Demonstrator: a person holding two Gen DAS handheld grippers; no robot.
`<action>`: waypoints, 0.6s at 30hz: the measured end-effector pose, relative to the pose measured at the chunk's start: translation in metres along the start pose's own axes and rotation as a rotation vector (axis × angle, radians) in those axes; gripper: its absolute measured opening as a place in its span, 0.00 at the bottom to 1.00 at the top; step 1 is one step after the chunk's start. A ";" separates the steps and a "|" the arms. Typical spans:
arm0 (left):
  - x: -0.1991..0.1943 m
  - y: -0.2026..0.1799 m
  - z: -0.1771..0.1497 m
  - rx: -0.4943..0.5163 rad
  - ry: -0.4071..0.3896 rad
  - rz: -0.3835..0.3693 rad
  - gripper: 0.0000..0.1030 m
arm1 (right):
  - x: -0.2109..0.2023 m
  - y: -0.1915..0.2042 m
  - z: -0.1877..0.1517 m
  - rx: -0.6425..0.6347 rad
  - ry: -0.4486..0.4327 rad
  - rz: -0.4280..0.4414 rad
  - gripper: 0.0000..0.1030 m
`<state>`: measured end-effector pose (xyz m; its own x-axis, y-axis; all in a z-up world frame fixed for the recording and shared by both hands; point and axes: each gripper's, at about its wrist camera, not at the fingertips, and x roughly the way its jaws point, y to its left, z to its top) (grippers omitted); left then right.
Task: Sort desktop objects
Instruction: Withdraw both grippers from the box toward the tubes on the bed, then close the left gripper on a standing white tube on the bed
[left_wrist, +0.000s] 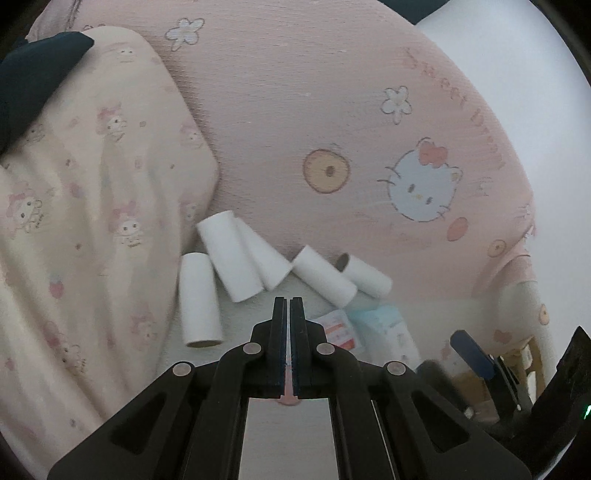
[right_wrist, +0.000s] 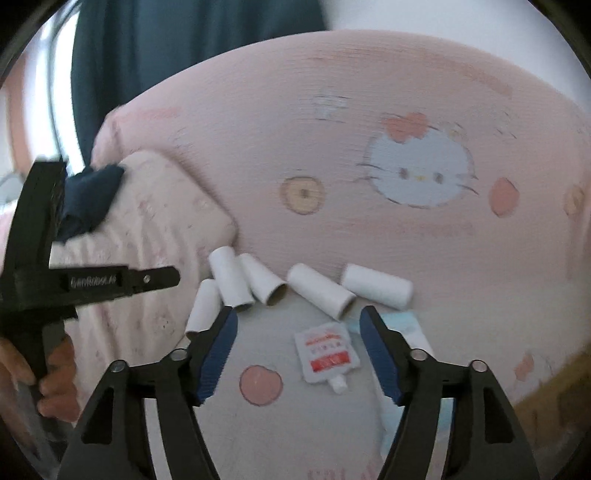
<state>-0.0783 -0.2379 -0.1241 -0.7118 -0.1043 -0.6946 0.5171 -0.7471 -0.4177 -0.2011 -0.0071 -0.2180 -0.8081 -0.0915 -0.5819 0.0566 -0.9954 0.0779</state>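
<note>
Five white cardboard tubes (right_wrist: 273, 284) lie in a loose row on the pink cartoon-print bed cover (left_wrist: 295, 92), likely gathered there as one sorted group. The right gripper (right_wrist: 299, 325) hovers over a small red-and-white sachet (right_wrist: 327, 350) just near of the tubes, jaws spread wide, seemingly lined up to take it. The left gripper (left_wrist: 287, 306) points at the row with its jaws pressed together on a thin pale strip; what that strip is cannot be told. A pale blue packet (left_wrist: 388, 321) beside the sachet is blurred and partly hidden.
</note>
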 end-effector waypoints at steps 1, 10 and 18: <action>0.001 0.002 0.000 -0.003 0.002 0.007 0.01 | 0.004 0.008 -0.002 -0.038 -0.013 0.012 0.72; 0.028 0.039 -0.022 -0.115 0.106 0.053 0.17 | 0.041 0.045 -0.035 -0.094 0.019 0.158 0.73; 0.051 0.074 -0.032 -0.307 0.117 0.083 0.69 | 0.089 0.057 -0.046 -0.135 0.073 0.193 0.73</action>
<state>-0.0612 -0.2774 -0.2088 -0.6109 -0.0677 -0.7888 0.7030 -0.5046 -0.5012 -0.2430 -0.0730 -0.3025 -0.7305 -0.2779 -0.6238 0.2878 -0.9537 0.0879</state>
